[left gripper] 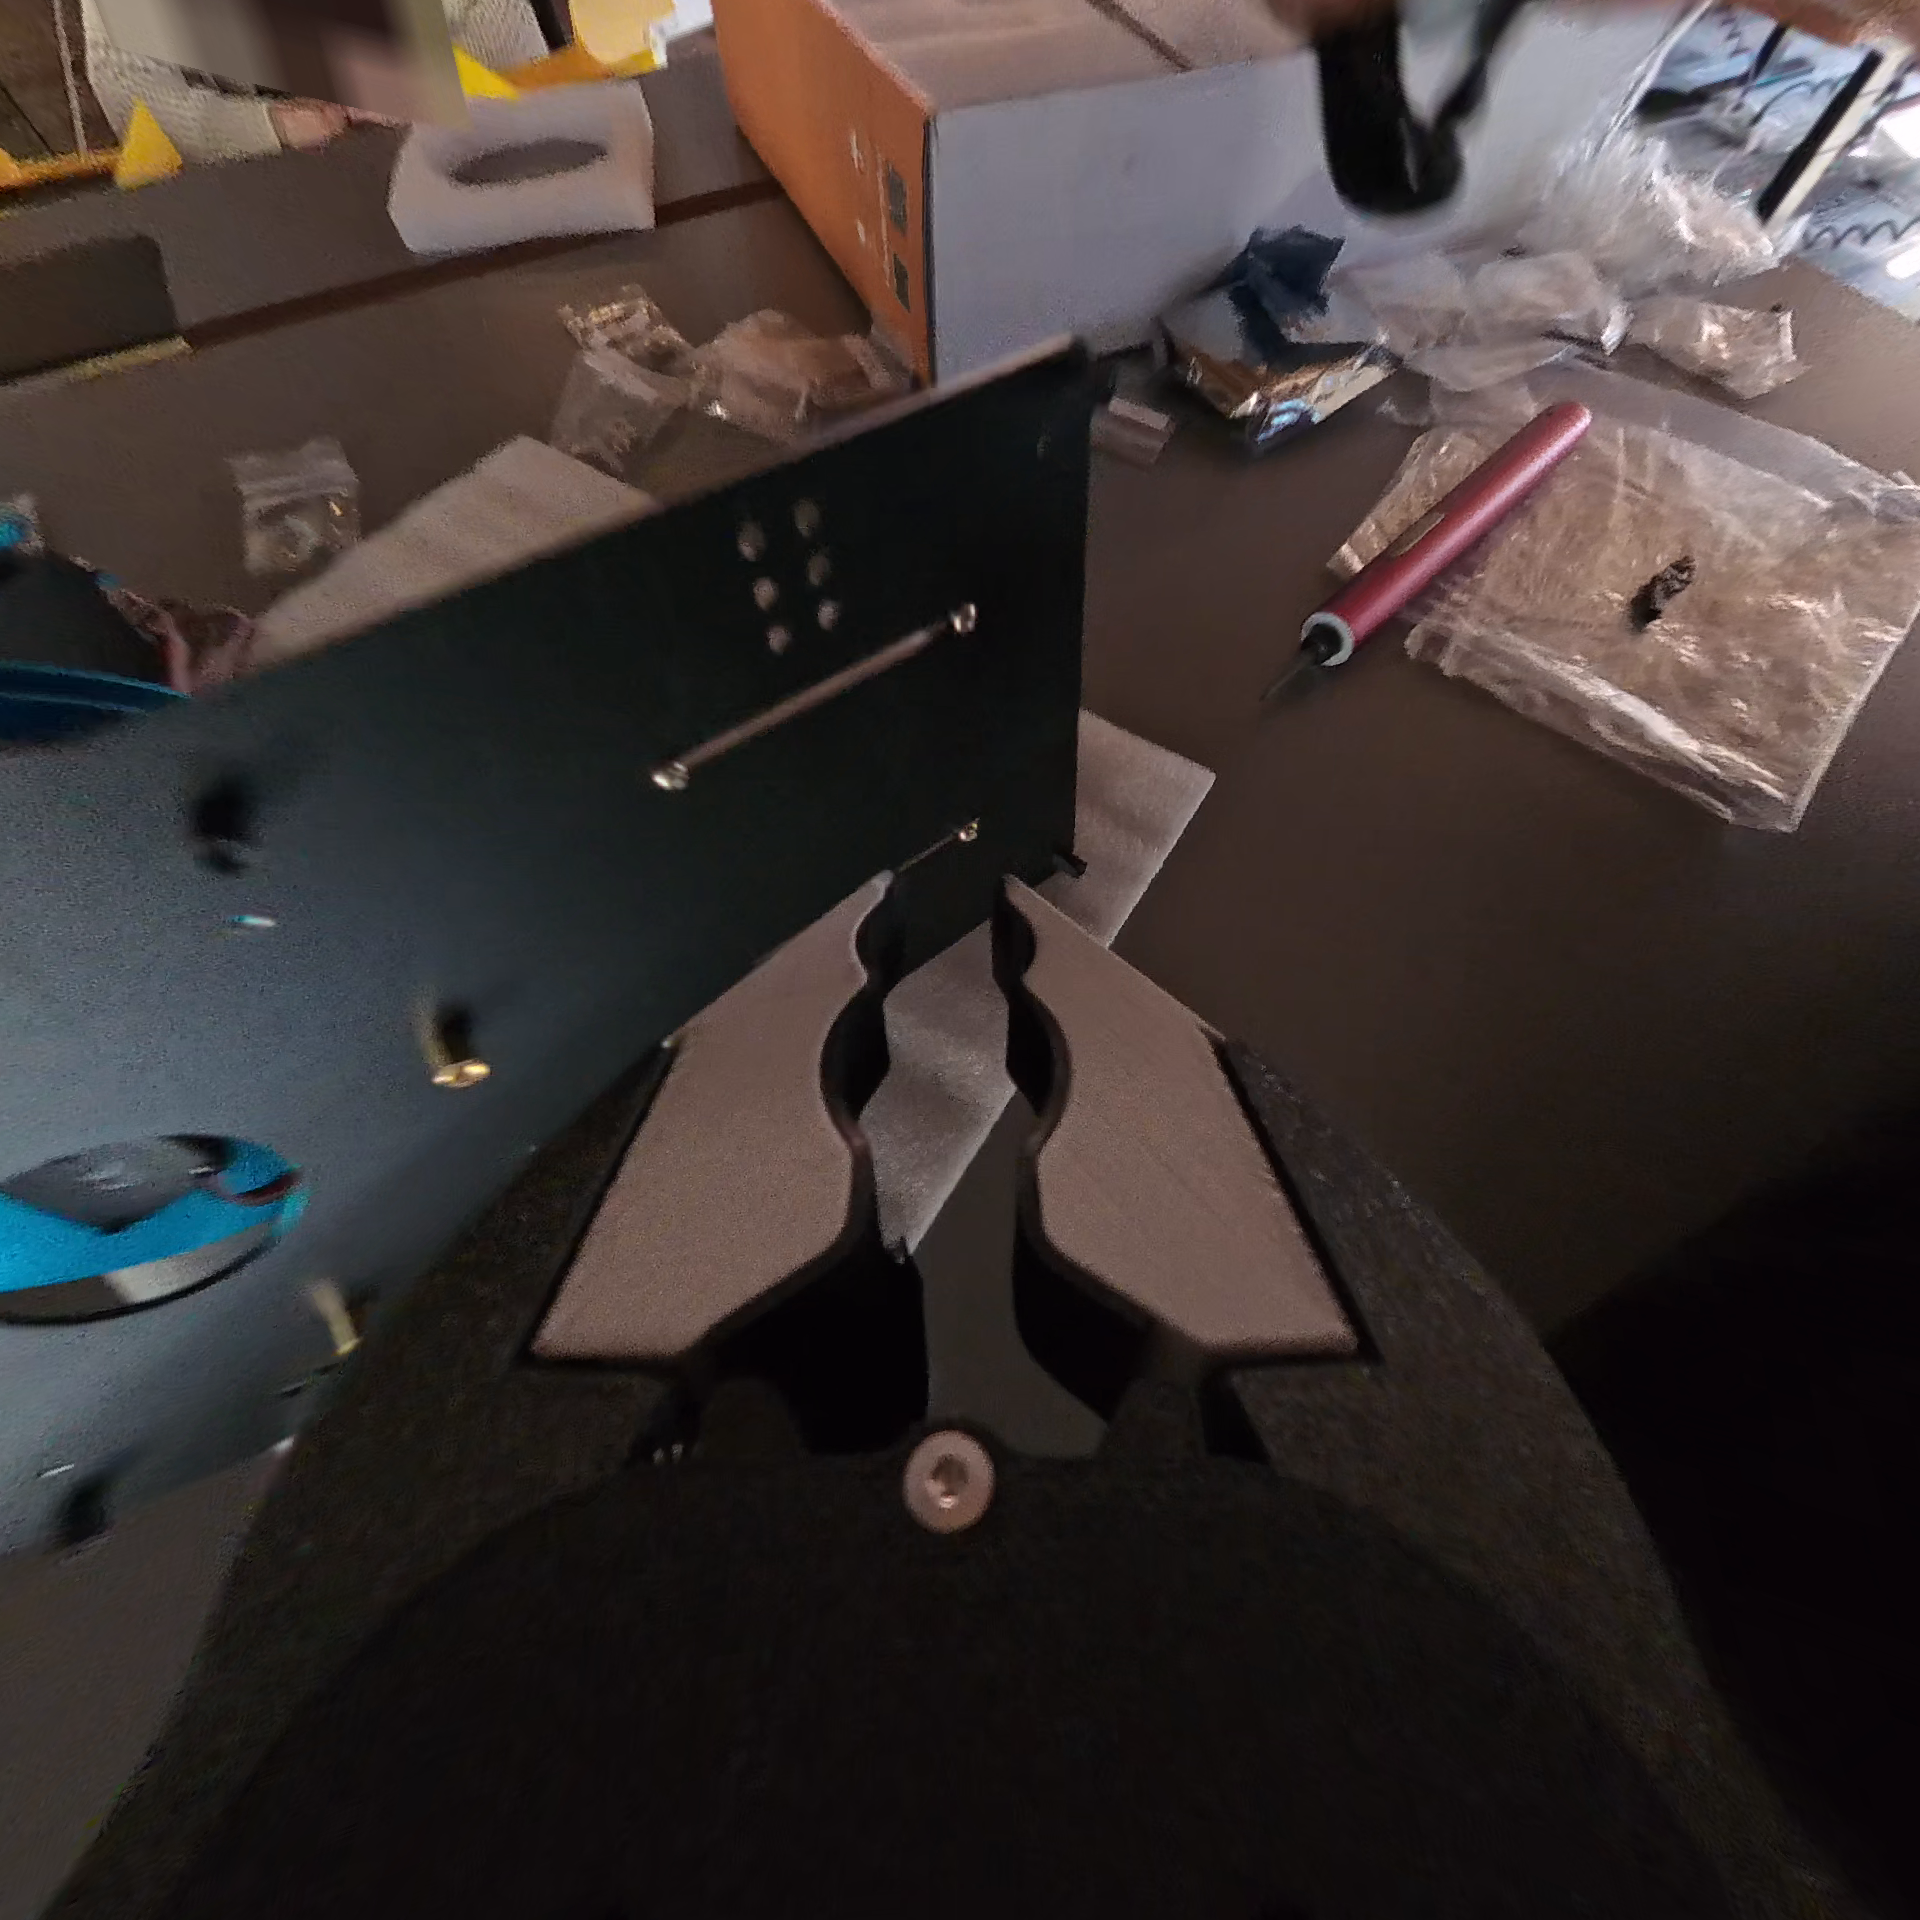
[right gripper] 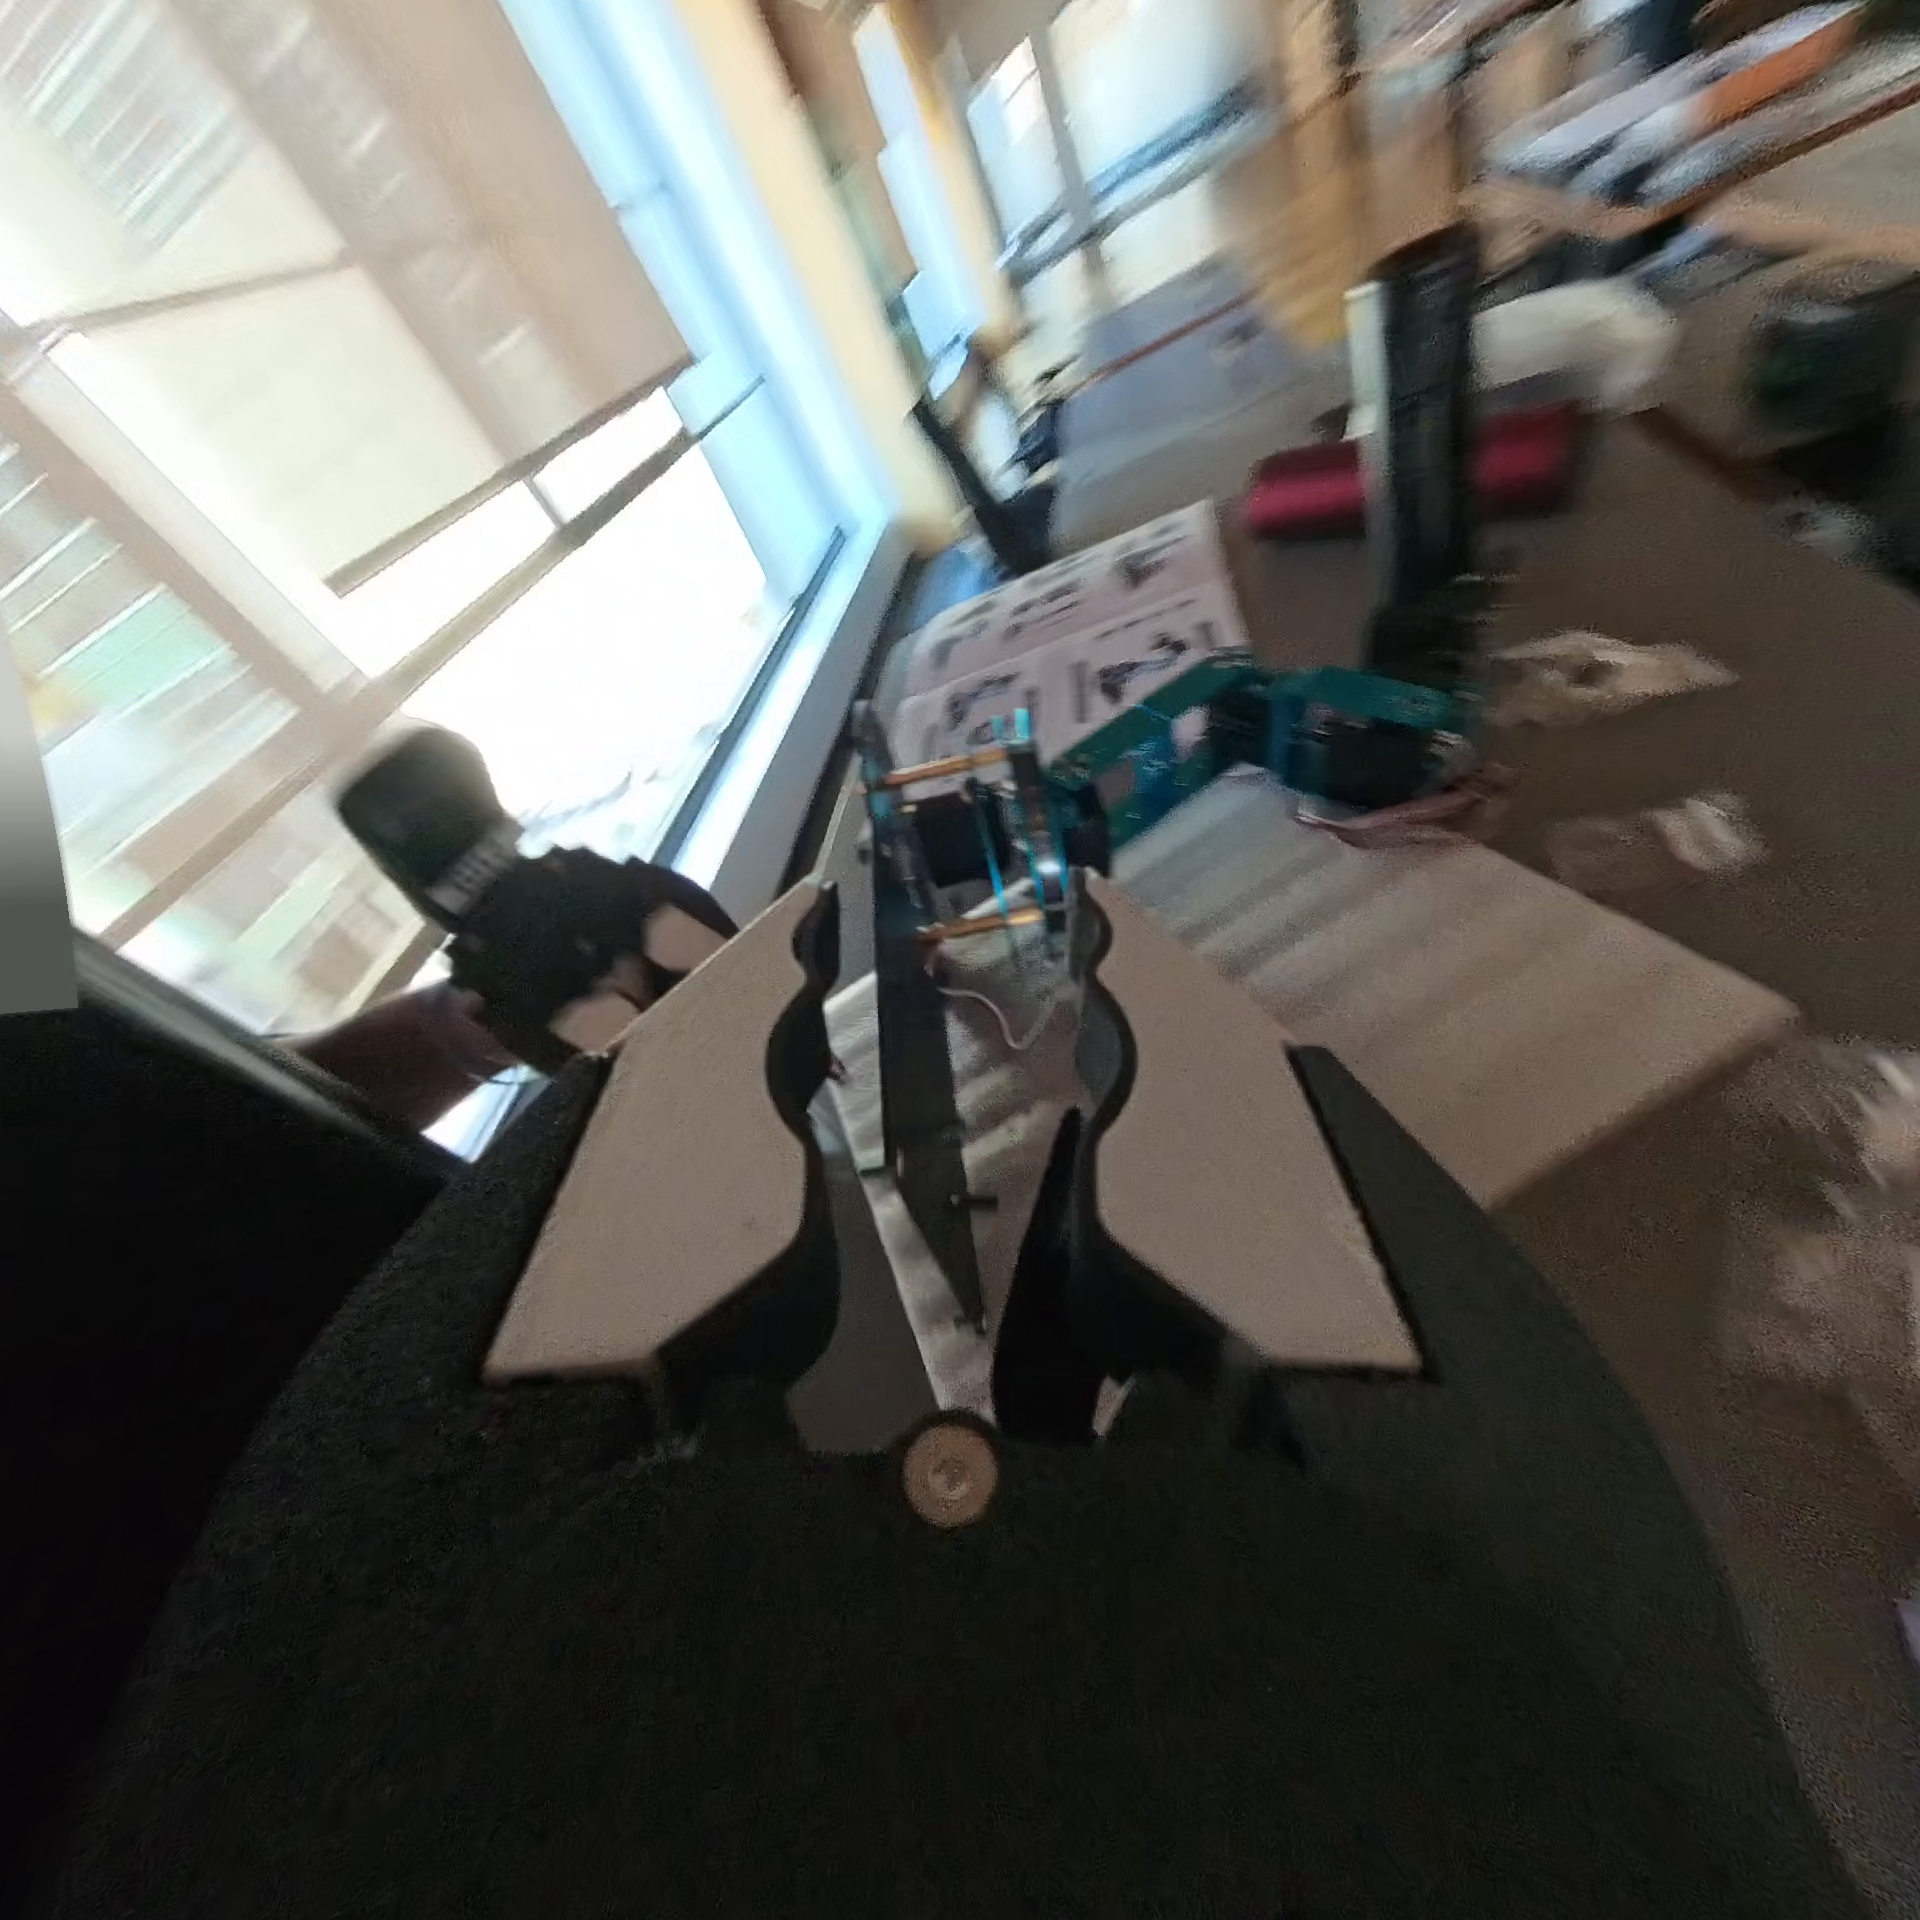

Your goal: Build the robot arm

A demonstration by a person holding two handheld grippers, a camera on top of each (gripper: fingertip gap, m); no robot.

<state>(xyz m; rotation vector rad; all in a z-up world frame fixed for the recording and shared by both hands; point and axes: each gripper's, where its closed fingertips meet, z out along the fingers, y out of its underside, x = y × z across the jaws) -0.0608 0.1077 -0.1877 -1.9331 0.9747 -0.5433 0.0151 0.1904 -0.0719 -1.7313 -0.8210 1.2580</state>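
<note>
— What do we have in the left gripper [left gripper: 945,894]?

— Its fingertips are clenched on the lower corner of a black metal plate [left gripper: 623,790], which stands tilted above the brown table [left gripper: 1455,1039]. We count a cluster of small holes, two long screws lying across its face and brass standoffs near its left end. A round cutout there shows something blue behind it.

— And around it?

— A white foam sheet [left gripper: 1132,810] lies on the table under the fingers. To the right we see a red-handled craft knife [left gripper: 1444,540] resting against a clear plastic bag [left gripper: 1683,634]. Farther back stands an orange and white box [left gripper: 966,177], with small bags of hardware [left gripper: 296,514] to its left.

— The right gripper [right gripper: 956,904]?

— Its jaws stand apart, with the plate seen edge-on [right gripper: 914,1039] running between them. The picture is heavily blurred, so we cannot tell whether either finger touches it. Beyond the tips we make out a teal mechanical assembly [right gripper: 1195,738] with brass spacers, attached to the plate's far end. The other gripper [right gripper: 520,914] shows at the left, before bright windows [right gripper: 416,416].
</note>
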